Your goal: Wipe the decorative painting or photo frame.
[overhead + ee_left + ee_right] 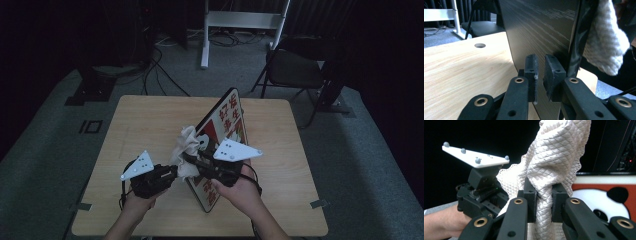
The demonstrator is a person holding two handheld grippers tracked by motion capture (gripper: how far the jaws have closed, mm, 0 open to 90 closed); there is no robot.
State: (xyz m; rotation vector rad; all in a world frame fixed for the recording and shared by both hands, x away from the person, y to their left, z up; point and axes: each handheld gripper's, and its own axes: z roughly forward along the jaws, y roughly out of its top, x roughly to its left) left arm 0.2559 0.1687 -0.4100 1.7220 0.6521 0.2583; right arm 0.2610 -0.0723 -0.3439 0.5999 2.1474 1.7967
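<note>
Two grippers meet over the near middle of the wooden table. The right gripper pinches a cream quilted cloth tight between its pads, the cloth bunched above them. Just left, the left gripper has its jaws drawn narrow beside the dark back of a tilted panda board (whether they clamp its edge I cannot tell).

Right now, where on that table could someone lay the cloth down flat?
The bare wood left of the board, toward the table's far left corner, and the strip right of the board. The near middle is crowded by both hands and the cloth.
</note>
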